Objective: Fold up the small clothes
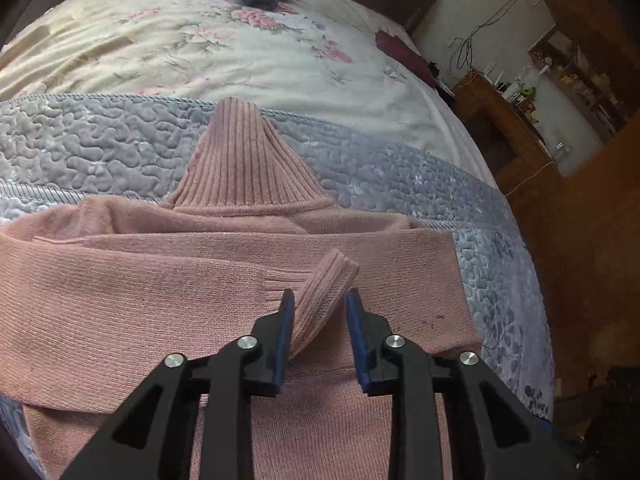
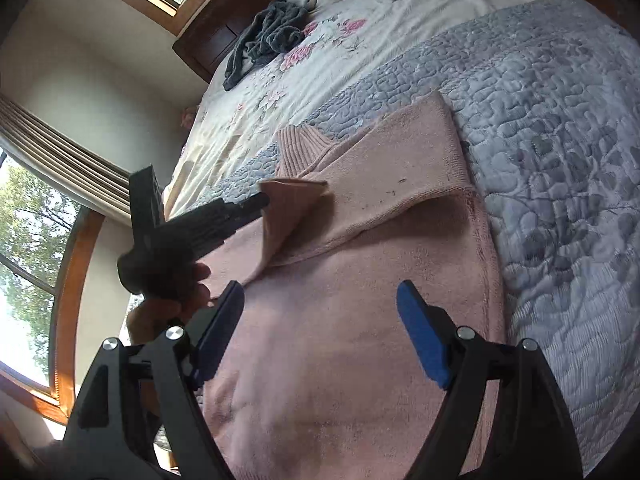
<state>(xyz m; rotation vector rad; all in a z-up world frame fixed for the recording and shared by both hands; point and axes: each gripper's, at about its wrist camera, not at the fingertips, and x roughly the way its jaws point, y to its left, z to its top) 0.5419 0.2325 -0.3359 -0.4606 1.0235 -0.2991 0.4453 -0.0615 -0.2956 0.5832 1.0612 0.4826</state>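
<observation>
A pink sweater [image 1: 160, 288] lies spread on the quilted grey band of the bed [image 1: 80, 144]. The left gripper [image 1: 320, 304] has its fingers narrowly parted around the ribbed cuff [image 1: 320, 292]; whether they pinch it, I cannot tell. Only the right wrist view shows the right gripper [image 2: 320, 292], fingers wide above the sweater body, and the person's hand [image 2: 168, 304]. A dark grey garment [image 2: 264, 40] sits near the headboard.

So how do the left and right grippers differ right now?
The left gripper has its jaws narrowly apart with the pink sweater's ribbed cuff between them; the right gripper gapes wide with nothing between its fingers. The left reaches over the folded sleeve, the right hangs above the sweater's body. Both have blue pads.
</observation>
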